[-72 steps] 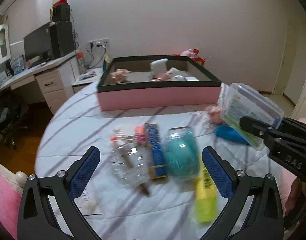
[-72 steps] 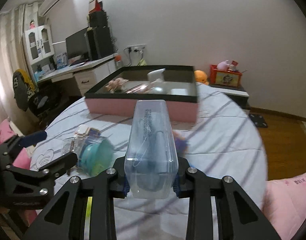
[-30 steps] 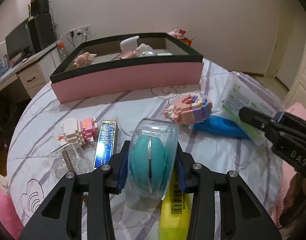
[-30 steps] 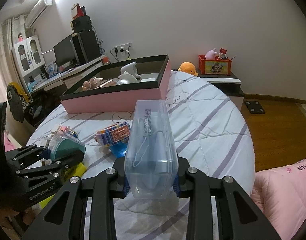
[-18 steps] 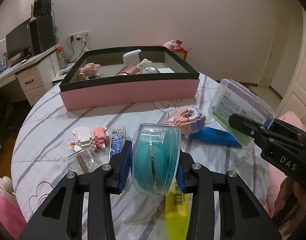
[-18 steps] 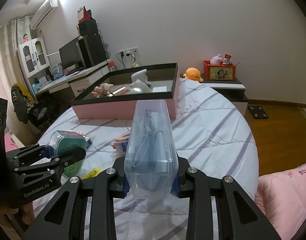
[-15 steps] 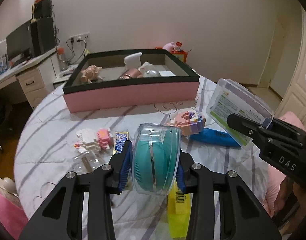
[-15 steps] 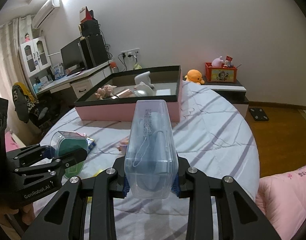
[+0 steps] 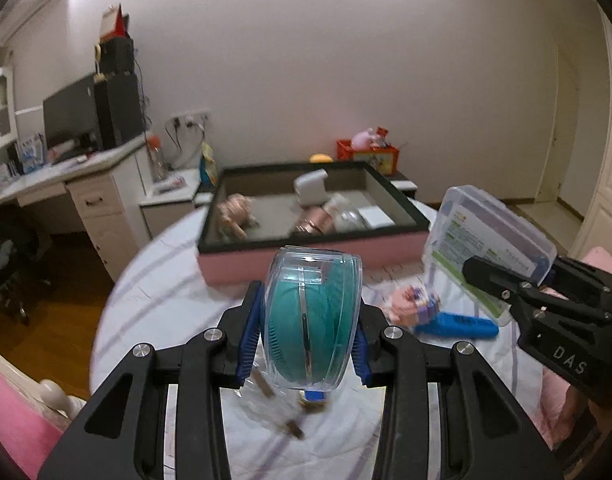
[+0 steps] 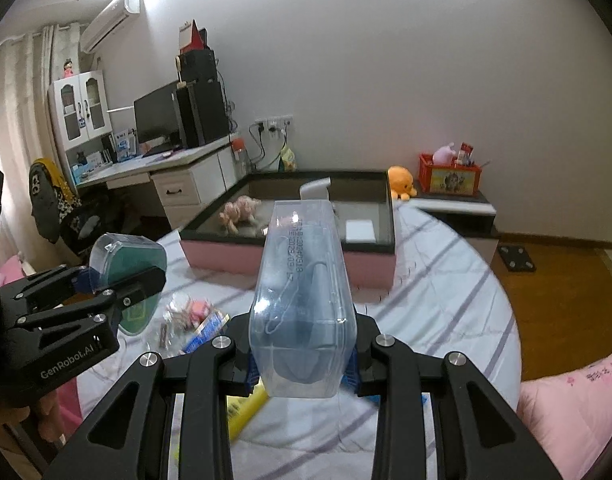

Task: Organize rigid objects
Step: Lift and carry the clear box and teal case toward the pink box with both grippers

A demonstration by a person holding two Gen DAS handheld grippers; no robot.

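The left gripper (image 9: 306, 336) is clamping a clear case with a teal disc (image 9: 312, 320), and the right gripper (image 10: 301, 356) is pinching a clear mask box (image 10: 301, 296), both held above the striped bed near the pink storage box (image 9: 306, 258) (already partly filled). Likely next: carrying both farther over its rim before releasing.
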